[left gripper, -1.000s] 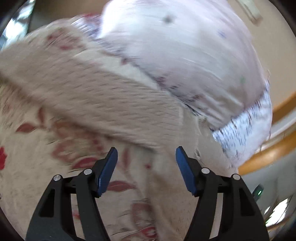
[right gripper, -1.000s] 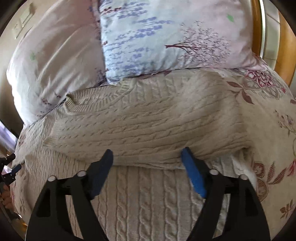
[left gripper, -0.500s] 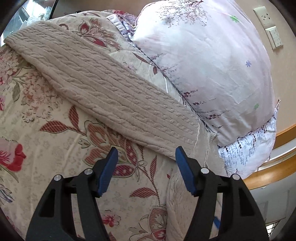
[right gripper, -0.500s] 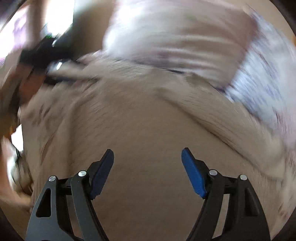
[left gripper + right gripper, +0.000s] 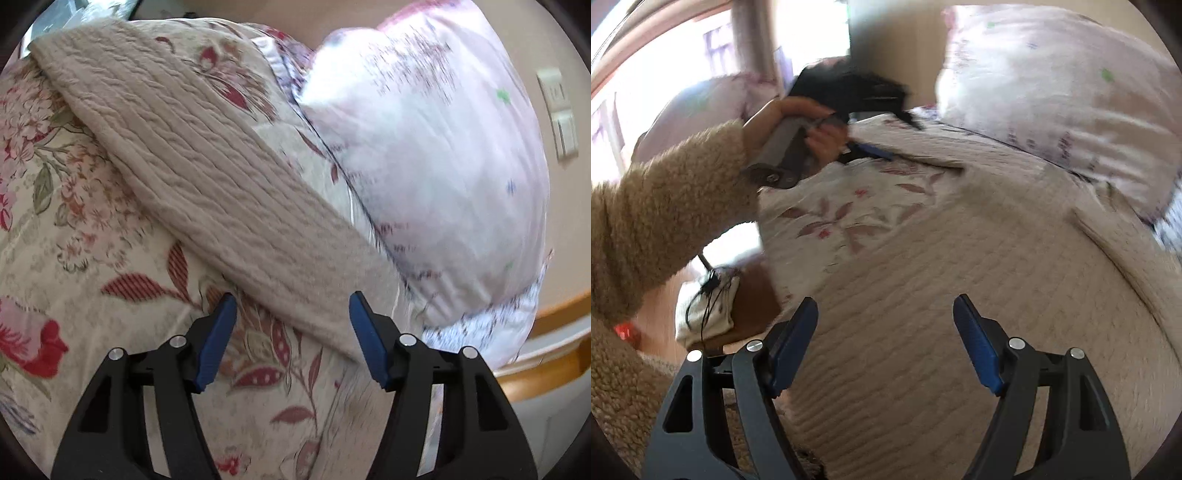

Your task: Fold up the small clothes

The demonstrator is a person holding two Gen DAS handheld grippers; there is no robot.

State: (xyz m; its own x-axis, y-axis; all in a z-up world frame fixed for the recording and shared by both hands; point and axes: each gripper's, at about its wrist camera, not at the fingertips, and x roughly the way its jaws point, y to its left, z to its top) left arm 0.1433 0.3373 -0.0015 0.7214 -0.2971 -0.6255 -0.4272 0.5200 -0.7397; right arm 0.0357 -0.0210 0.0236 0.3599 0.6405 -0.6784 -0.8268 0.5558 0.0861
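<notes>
Item: cream cable-knit sweater spread on a floral bedspread, pillows beyond it.

Left gripper: jaws about half open and closing; nothing pressed between the pads. A sleeve runs diagonally ahead of it, from far left to just in front of the right-side finger. Sleeve edge lies just beyond the tips, not gripped.

Right gripper: jaws wide, empty, over the sweater body, which fills the area ahead and below.

Handling (est.): knit is soft, thick, light-to-medium wt., stretchy. It should bunch and drag on the bedspread rather than slide. Not fragile. Grip at a firm edge, e.g. cuff, hem or shoulder seam, taking a full fold of fabric; a shallow pinch may slip off the ribs.

View differences:
- Left view only: sleeve lie, wall switches, wooden bed frame.
- Right view only: sweater body, the person's hand and fleece sleeve holding the left gripper, window. Blurred.
</notes>
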